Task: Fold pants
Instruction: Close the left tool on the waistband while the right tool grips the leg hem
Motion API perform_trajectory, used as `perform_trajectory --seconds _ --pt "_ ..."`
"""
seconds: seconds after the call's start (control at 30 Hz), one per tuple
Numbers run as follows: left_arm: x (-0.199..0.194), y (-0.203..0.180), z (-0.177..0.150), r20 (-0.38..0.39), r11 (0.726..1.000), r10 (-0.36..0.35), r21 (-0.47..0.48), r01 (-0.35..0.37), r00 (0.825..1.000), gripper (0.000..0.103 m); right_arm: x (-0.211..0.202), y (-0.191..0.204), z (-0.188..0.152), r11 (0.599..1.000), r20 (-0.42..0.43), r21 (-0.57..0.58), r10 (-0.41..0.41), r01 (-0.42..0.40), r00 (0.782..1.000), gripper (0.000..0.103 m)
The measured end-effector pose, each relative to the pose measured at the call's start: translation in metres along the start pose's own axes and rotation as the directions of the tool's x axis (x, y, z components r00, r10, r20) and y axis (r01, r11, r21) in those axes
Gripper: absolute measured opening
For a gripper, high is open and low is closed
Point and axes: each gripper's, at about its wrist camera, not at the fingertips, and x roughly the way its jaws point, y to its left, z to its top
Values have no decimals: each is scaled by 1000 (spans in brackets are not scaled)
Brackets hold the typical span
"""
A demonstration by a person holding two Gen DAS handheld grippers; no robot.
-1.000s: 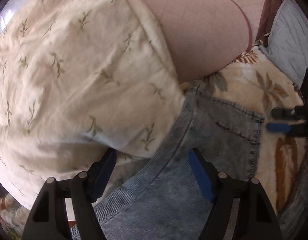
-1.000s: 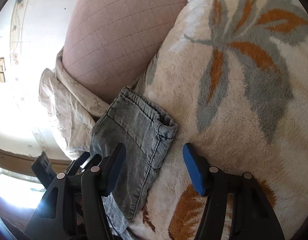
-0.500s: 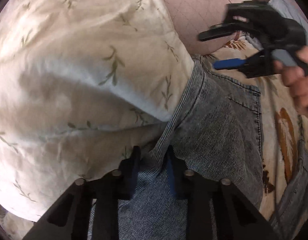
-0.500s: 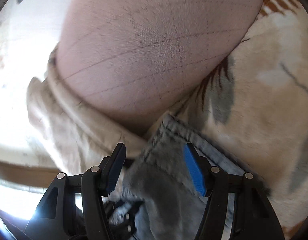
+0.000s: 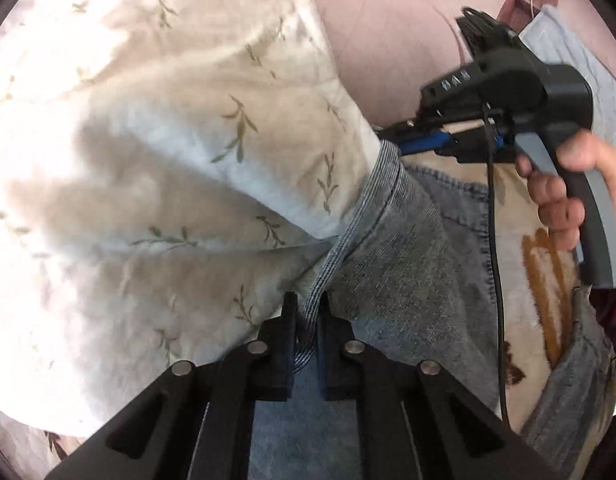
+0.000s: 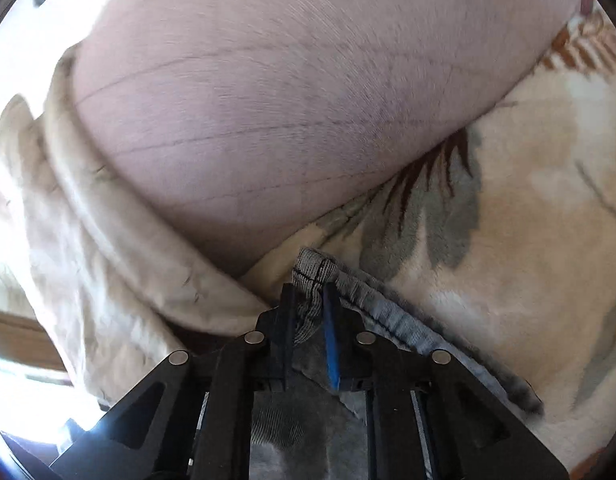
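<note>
Grey-blue denim pants [image 5: 404, 264] lie on a cream blanket with leaf prints [image 5: 544, 264]. In the left wrist view my left gripper [image 5: 308, 308] is shut on the ribbed edge of the pants, close to a white floral pillow. Farther up that same edge, my right gripper [image 5: 392, 146], held by a hand [image 5: 564, 196], pinches the pants' corner. The right wrist view shows my right gripper [image 6: 310, 300] shut on a bunched corner of the pants [image 6: 314, 270], just below a pink pillow.
A white pillow with green sprigs [image 5: 159, 152] overlaps the pants' left side. A pink quilted pillow [image 6: 291, 92] sits right behind the pants' top end. A grey quilted cloth [image 5: 584, 64] lies at the far right. The leaf-print blanket [image 6: 508, 220] spreads to the right.
Both grippers have gone from open to shut on the pants' edge. The right gripper swung in from the blanket to the corner by the pink pillow; the left moved forward along the edge.
</note>
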Motion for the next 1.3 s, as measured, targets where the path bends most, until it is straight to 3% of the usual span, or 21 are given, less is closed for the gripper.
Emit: perform_trajectory --seconds 0.37,0.67,0.83,1.07,1.17,1.3 --pt "-101 -34 -49 96 996 -86 -25 89 992 9 -108 -13 -73 995 81 -50 92 -88 992 11" --pt "-171 -135 -100 167 988 -148 -13 152 975 9 -217 -52 -163 983 136 -64 178 -170 975 11" --pt "-173 -196 -125 157 982 -191 31 188 969 9 -275 -82 -214 985 185 -83 162 -149 969 11" --pt "-129 -261 -172 39 966 -259 10 259 965 9 -254 -166 -249 998 73 46 31 -35 997 11" --pt "-121 -282 -191 -8 963 -266 39 266 964 9 -248 -193 -268 997 36 76 26 -29 999 11" --pt "-126 -301 -205 -46 965 -249 77 252 967 9 -256 -213 -279 993 55 110 28 -34 998 11"
